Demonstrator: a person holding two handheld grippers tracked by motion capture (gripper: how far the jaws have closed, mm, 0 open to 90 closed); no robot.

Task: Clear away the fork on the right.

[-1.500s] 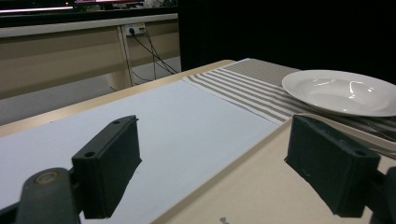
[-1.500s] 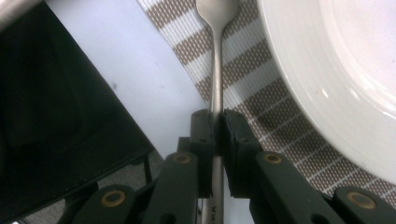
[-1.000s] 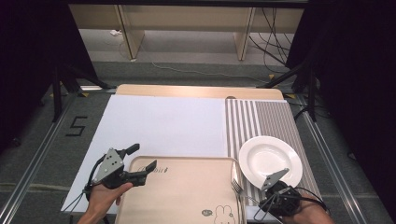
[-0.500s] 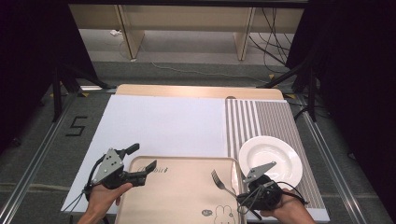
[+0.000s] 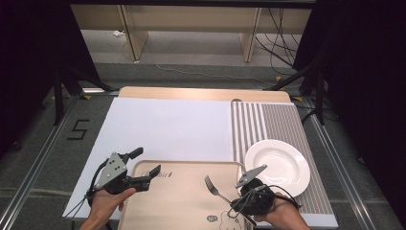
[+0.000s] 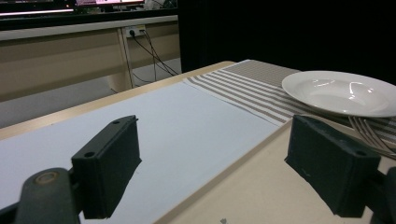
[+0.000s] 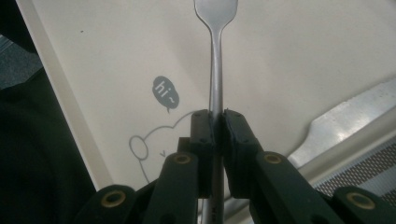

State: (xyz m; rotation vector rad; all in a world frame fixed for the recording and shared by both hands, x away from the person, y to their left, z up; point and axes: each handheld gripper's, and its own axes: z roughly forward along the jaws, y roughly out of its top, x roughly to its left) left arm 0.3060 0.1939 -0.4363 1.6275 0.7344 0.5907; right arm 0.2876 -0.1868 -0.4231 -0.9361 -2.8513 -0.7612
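A beige tray (image 5: 177, 201) with a cartoon bear print lies at the table's near edge. My right gripper (image 5: 235, 203) hovers over the tray's right part, shut on the handle of a silver fork (image 5: 213, 187) whose tines point to the far left. In the right gripper view the jaws (image 7: 215, 128) pinch the fork (image 7: 215, 70) over the tray (image 7: 116, 56). My left gripper (image 5: 146, 163) is open at the tray's far left corner, one jaw over the tray and one over the white mat. In the left gripper view its jaws (image 6: 219, 163) straddle the tray's rim (image 6: 233, 168) without touching it.
A white plate (image 5: 277, 165) rests on the striped placemat (image 5: 268, 122) right of the tray, also in the left gripper view as the plate (image 6: 345, 93). A white mat (image 5: 163, 127) covers the middle. A flat silver utensil (image 7: 341, 123) lies by the tray's edge.
My right gripper has carried the fork leftward from the tray's right edge, near the plate, to over the tray. The left gripper has stayed put.
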